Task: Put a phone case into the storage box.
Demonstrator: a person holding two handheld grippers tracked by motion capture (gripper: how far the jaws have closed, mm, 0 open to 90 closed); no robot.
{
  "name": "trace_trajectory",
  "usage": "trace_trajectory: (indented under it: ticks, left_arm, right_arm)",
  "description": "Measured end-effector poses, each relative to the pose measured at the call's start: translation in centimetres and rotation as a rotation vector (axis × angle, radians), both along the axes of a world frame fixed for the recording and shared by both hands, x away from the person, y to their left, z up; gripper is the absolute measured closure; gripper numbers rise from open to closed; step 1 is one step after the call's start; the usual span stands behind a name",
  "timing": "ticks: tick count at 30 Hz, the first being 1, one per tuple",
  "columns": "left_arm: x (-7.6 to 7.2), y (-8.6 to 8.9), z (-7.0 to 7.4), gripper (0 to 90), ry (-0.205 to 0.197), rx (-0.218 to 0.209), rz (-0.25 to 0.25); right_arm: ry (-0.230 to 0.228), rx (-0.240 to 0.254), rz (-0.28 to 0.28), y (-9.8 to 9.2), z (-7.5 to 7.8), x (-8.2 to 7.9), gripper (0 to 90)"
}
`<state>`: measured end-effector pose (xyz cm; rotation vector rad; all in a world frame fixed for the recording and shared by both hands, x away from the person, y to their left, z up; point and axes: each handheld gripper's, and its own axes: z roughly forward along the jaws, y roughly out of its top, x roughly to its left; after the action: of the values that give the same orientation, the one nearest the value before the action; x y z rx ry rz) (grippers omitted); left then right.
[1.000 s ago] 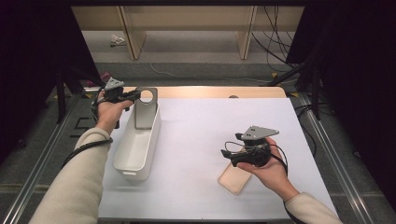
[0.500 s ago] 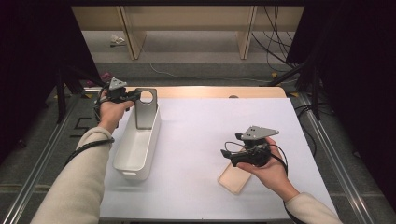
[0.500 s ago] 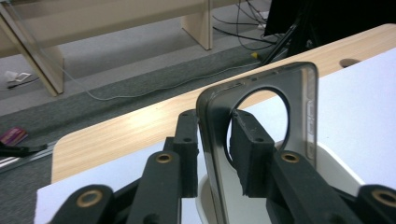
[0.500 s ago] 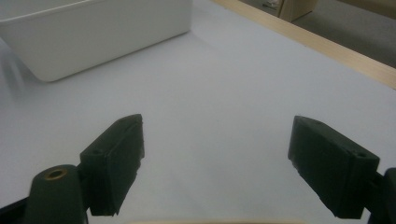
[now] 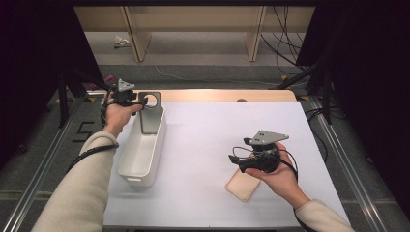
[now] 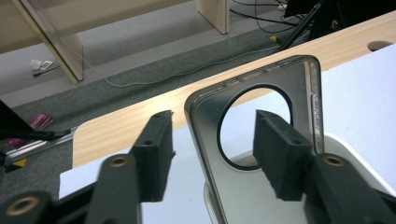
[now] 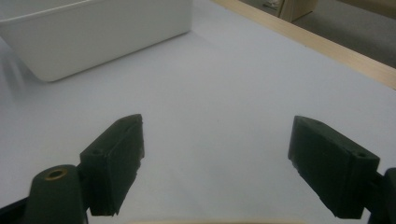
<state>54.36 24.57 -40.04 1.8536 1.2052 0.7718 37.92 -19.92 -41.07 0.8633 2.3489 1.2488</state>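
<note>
Two grippers are in your hands at the bench (image 5: 203,145). Your left gripper (image 5: 137,100) sits at the far end of the white bin (image 5: 138,166); its fingers (image 6: 156,154) have just been opening and now stand partly apart, astride the top corner of the grey metal plate (image 6: 261,79). In the left gripper view neither pad presses on the plate: one finger is clear of its edge, the other shows through its round hole. The plate stands upright in the far end of the bin, leaning against the end wall, hole at the top. Your right gripper (image 5: 241,163) rests in your palm over the near right part of the bench, well apart from the bin; its fingers (image 7: 114,161) are spread wide with only the white cover between them. A pale tan flat slab (image 5: 241,186) lies on the bench just under that hand, partly hidden by it.
</note>
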Motion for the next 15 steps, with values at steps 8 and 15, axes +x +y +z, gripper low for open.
trace_trajectory:
  ticks: [8, 15]
  left_arm:
    - [-0.6, 0.4, 0.3, 35.0, 0.011, 0.015, -0.017]
    - [-1.6, 0.7, 1.0, 18.7, 0.037, -0.023, -0.037]
  right_arm:
    - [-0.001, 0.001, 0.000, 0.0, 0.0, 0.0, 19.2]
    - [0.004, 0.000, -0.001, 0.0, 0.0, 0.0, 19.1]
